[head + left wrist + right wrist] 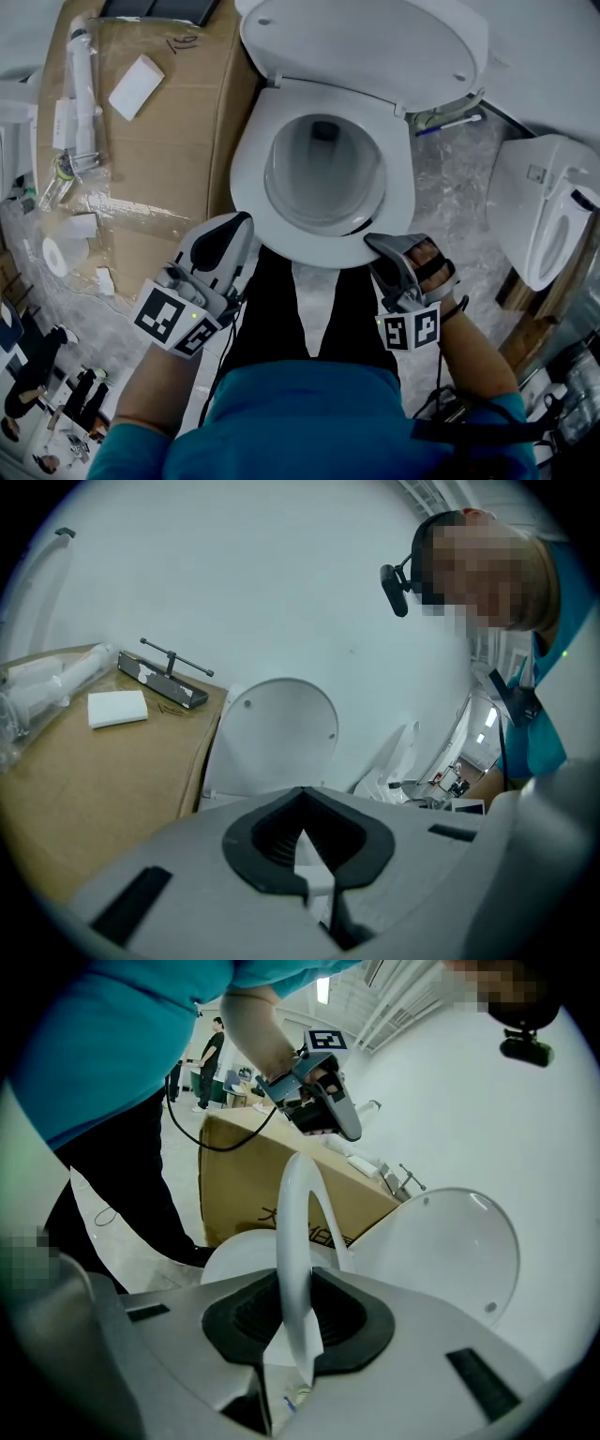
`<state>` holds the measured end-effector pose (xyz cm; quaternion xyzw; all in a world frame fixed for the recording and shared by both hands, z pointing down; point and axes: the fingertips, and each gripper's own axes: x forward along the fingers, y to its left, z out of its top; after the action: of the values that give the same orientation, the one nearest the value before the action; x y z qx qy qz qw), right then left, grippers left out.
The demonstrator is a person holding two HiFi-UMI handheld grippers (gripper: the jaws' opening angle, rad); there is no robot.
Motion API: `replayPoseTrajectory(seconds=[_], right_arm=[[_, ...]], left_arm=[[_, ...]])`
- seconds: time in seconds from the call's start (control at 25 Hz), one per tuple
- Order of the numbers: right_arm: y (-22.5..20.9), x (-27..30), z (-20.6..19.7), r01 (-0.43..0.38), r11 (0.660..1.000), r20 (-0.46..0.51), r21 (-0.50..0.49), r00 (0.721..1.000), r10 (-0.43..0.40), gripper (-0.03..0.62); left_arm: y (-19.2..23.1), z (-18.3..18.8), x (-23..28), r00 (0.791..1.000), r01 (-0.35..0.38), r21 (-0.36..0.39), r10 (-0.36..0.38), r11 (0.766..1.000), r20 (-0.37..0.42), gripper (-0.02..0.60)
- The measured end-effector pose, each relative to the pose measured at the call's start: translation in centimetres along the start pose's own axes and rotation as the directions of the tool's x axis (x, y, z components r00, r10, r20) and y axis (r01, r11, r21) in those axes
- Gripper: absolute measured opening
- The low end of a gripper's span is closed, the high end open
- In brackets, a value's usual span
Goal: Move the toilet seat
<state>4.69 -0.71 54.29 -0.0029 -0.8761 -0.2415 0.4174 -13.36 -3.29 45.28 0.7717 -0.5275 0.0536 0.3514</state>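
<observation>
Cardboard box [159, 141]: large and brown, out to the left of the left claw, right beside the toilet.
Toilet bowl [323, 164]: white ceramic, straight ahead of both claws, interior open to view.
Lid [375, 42]: raised upright beyond the bowl, the part farthest from the claws.
Toilet seat [251, 178]: white ring lying flat on the bowl rim; front edge caught in the right claw, left front curve just beside the left claw's tips.
Seat handling: probably stiff moulded plastic, fairly light, glossy and so liable to slip between pads. Hinged on the far side, so likely to swing up in an arc rather than lift straight. Best hold judged to be the front edge, farthest from the hinge, exactly where the right claw sits.
Right claw [373, 244]: clamped on the seat's front rim, a dark pad pressed to each face.
Left claw [246, 220]: tips together, nothing gripped; close to the seat's left front, contact not clear.
</observation>
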Motion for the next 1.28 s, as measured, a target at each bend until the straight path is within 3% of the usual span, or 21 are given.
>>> replayPoseTrajectory(seconds=[0.44, 0.68, 1.28], right_arm=[[-4.6, -0.6, 1.3, 0.076, 0.997, 0.038, -0.019, 0.996, -0.075, 0.031], [-5.7, -0.6, 1.5, 0.071, 0.997, 0.044, 0.000, 0.997, -0.071, 0.032], [-11.0, -1.8, 1.1, 0.177, 0.981, 0.042, 0.077, 0.983, -0.180, 0.051]], left_arm=[[0.7, 2.0, -1.3, 0.999, -0.023, 0.041, 0.022, 0.999, 0.041, -0.009], [0.7, 2.7, -1.3, 0.998, -0.029, 0.066, 0.025, 0.997, 0.053, -0.008], [-0.6, 3.0, -0.3, 0.998, -0.002, 0.078, -0.002, 0.997, 0.058, -0.008]])
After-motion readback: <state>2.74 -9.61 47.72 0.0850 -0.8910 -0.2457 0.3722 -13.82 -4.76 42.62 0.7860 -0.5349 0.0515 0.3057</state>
